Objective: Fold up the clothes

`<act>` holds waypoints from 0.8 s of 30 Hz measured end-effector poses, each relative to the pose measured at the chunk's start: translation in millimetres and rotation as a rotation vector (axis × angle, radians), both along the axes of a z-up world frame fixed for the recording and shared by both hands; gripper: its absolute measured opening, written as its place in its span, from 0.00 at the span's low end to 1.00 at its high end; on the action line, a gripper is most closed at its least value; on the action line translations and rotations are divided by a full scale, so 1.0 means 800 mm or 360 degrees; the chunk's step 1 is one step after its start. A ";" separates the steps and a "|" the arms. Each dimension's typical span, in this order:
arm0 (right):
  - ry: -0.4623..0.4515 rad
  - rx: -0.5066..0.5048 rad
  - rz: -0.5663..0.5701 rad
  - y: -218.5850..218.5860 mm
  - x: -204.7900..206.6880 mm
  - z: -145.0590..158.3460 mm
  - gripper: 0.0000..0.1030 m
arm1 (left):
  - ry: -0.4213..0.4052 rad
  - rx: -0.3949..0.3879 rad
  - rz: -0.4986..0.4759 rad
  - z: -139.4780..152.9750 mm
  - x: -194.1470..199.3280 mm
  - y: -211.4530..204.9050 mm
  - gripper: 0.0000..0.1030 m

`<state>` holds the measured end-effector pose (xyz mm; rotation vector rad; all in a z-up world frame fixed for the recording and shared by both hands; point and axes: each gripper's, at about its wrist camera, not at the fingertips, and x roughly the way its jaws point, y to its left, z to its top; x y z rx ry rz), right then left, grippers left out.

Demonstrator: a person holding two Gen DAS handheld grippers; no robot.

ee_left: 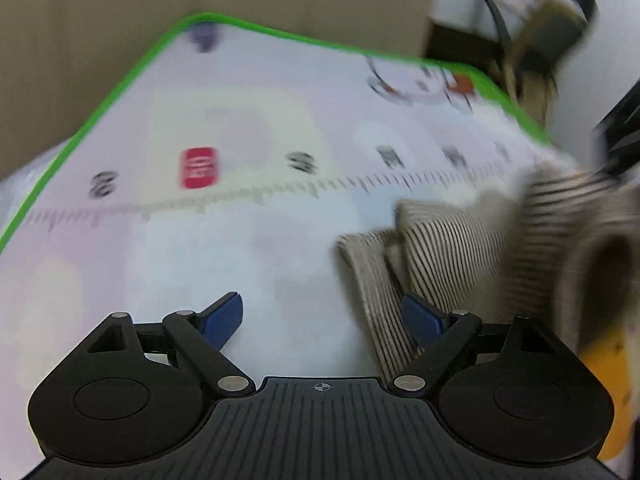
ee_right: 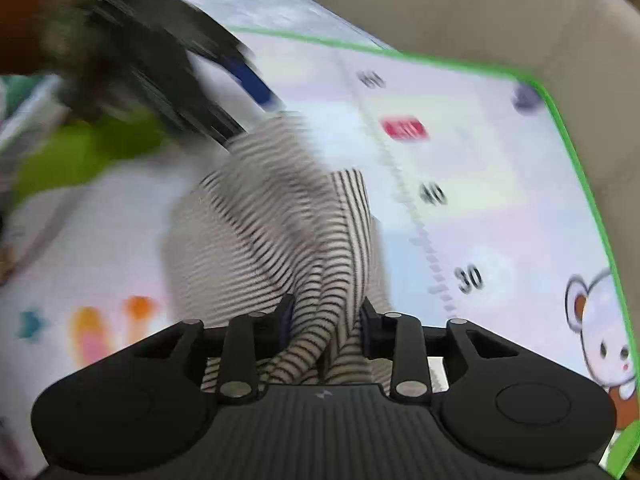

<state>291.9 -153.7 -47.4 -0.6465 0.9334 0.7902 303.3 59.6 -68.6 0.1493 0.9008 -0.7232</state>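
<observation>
A beige garment with thin black stripes (ee_right: pixel 276 216) hangs bunched over a pastel play mat (ee_right: pixel 480 208). My right gripper (ee_right: pixel 326 320) is shut on a fold of it, with striped cloth pinched between the blue pads. In the left wrist view the same garment (ee_left: pixel 452 248) lies crumpled at the right, on the mat (ee_left: pixel 200 240). My left gripper (ee_left: pixel 322 316) is open and empty, its right finger (ee_left: pixel 424 320) against the cloth's edge. The left gripper also shows blurred at the upper left of the right wrist view (ee_right: pixel 168 64).
The mat has a green border (ee_left: pixel 120 92), a printed ruler line (ee_left: pixel 280 192) and a cartoon bear (ee_right: pixel 604 328). Beige floor (ee_left: pixel 100 20) lies beyond it. Blurred furniture and a dark cable (ee_left: pixel 532 36) stand at the far right corner.
</observation>
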 end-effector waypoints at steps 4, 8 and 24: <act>-0.0058 0.0185 -0.0254 -0.035 0.021 -0.026 0.67 | -0.0040 -0.0082 0.0041 0.032 -0.017 0.024 0.89; -0.0145 0.0340 -0.0425 -0.048 0.011 -0.013 0.67 | -0.0092 -0.0110 -0.0137 0.058 -0.055 -0.003 0.89; -0.0137 0.0774 -0.1069 -0.099 -0.034 -0.004 0.35 | -0.0180 0.0114 -0.0418 -0.001 -0.045 -0.157 0.87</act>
